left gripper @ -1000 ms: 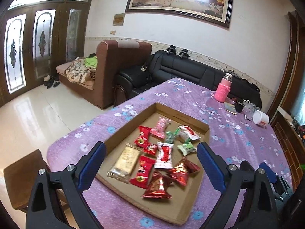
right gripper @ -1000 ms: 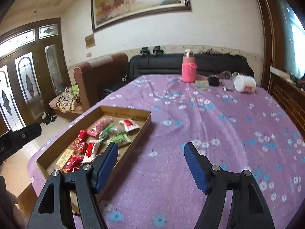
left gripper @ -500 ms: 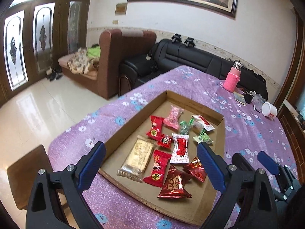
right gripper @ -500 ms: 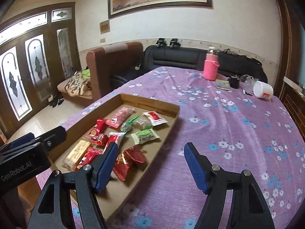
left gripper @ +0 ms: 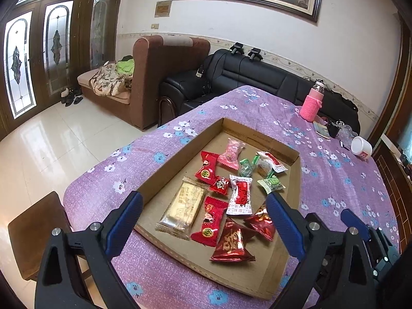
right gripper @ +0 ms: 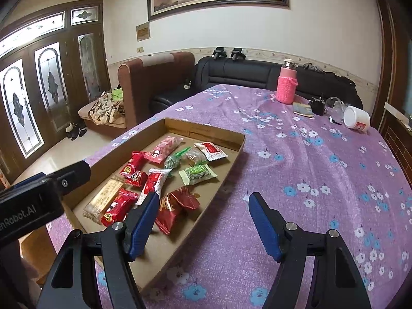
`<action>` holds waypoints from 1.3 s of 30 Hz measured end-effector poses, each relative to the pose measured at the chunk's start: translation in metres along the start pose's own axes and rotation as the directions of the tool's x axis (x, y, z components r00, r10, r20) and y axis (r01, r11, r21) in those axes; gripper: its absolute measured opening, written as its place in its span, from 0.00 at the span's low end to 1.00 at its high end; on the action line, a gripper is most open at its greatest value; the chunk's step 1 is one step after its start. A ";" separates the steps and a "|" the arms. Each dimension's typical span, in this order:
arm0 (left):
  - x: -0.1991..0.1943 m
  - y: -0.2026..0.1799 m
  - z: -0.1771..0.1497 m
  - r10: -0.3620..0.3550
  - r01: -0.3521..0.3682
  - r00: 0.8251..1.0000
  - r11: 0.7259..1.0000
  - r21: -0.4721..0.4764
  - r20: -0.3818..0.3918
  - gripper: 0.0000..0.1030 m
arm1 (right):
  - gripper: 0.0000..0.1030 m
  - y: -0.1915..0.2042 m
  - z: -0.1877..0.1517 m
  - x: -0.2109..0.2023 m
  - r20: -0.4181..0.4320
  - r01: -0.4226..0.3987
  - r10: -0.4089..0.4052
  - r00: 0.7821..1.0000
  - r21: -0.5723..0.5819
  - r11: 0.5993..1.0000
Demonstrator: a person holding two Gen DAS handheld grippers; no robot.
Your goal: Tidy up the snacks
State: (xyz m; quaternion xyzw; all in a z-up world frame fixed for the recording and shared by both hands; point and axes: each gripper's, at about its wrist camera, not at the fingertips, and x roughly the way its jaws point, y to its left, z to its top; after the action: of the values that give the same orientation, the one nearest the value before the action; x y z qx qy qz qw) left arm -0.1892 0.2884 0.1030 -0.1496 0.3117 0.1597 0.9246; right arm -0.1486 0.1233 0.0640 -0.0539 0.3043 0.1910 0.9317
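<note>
A shallow cardboard tray lies on the purple flowered tablecloth and holds several wrapped snacks: a gold bar pack, red packets, a white-and-red packet, a pink packet, green candies. My left gripper is open above the tray's near end, holding nothing. My right gripper is open over the tray's right rim, holding nothing. The left gripper's body shows in the right wrist view.
A pink bottle, a white cup on its side, a small book and dark clutter stand at the table's far end. A brown stool is by the near left corner. Sofas lie beyond.
Both grippers have moved forward and lowered toward the tray; the snacks now look larger and closer. The right gripper has swung left toward the tray. Jaws stay open.
</note>
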 end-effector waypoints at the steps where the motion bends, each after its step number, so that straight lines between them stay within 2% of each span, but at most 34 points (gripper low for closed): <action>1: -0.003 -0.002 -0.001 -0.004 0.004 1.000 1.000 0.002 0.003 0.93 | 0.74 -0.001 -0.001 -0.002 -0.001 -0.002 0.002 1.000 0.004 1.000; 8: -0.018 -0.016 -0.008 -0.013 0.013 1.000 0.999 0.030 0.019 0.93 | 0.74 -0.014 -0.007 -0.017 0.016 -0.009 0.008 1.000 0.037 0.999; 13: -0.037 -0.029 -0.011 0.004 -0.009 0.997 0.998 0.056 0.082 0.93 | 0.74 -0.020 -0.010 -0.029 0.036 -0.012 0.010 0.999 0.048 0.999; 15: -0.051 -0.033 -0.014 0.022 -0.030 0.989 0.998 0.054 0.147 0.93 | 0.74 -0.024 -0.011 -0.033 0.045 -0.016 0.013 0.999 0.059 0.998; 18: -0.076 -0.037 -0.014 0.070 -0.080 0.965 0.996 0.031 0.252 0.99 | 0.74 -0.030 -0.013 -0.038 0.060 -0.022 0.018 0.998 0.070 0.997; 21: -0.090 -0.039 -0.014 0.103 -0.110 0.943 0.994 0.006 0.316 1.00 | 0.74 -0.036 -0.013 -0.041 0.069 -0.025 0.019 0.997 0.076 0.997; 22: -0.089 -0.042 -0.012 0.115 -0.126 0.943 0.992 0.016 0.312 1.00 | 0.74 -0.038 -0.014 -0.041 0.070 -0.026 0.021 0.997 0.079 0.997; 24: -0.082 -0.046 -0.007 0.123 -0.140 0.955 0.989 0.045 0.269 1.00 | 0.74 -0.042 -0.016 -0.041 0.067 -0.032 0.027 0.997 0.086 0.996; 27: -0.069 -0.047 -0.004 0.105 -0.116 0.974 0.992 0.047 0.200 1.00 | 0.74 -0.046 -0.018 -0.038 0.059 -0.041 0.036 0.998 0.084 0.996; 29: -0.062 -0.047 -0.005 0.107 -0.113 0.979 0.993 0.030 0.172 1.00 | 0.74 -0.047 -0.019 -0.037 0.058 -0.042 0.038 0.998 0.077 0.996; 33: -0.048 -0.053 -0.008 0.121 -0.128 0.985 0.990 0.054 0.120 1.00 | 0.75 -0.046 -0.021 -0.033 0.051 -0.050 0.048 0.998 0.054 0.997; 39: -0.030 -0.059 -0.012 0.110 -0.113 0.993 0.991 0.069 0.052 1.00 | 0.75 -0.041 -0.021 -0.025 0.035 -0.063 0.062 0.997 0.032 0.998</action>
State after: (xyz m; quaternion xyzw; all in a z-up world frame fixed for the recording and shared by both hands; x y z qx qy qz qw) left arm -0.1956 0.2247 0.1233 -0.0950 0.3027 0.2035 0.9263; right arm -0.1630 0.0732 0.0611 -0.0256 0.2929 0.2159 0.9311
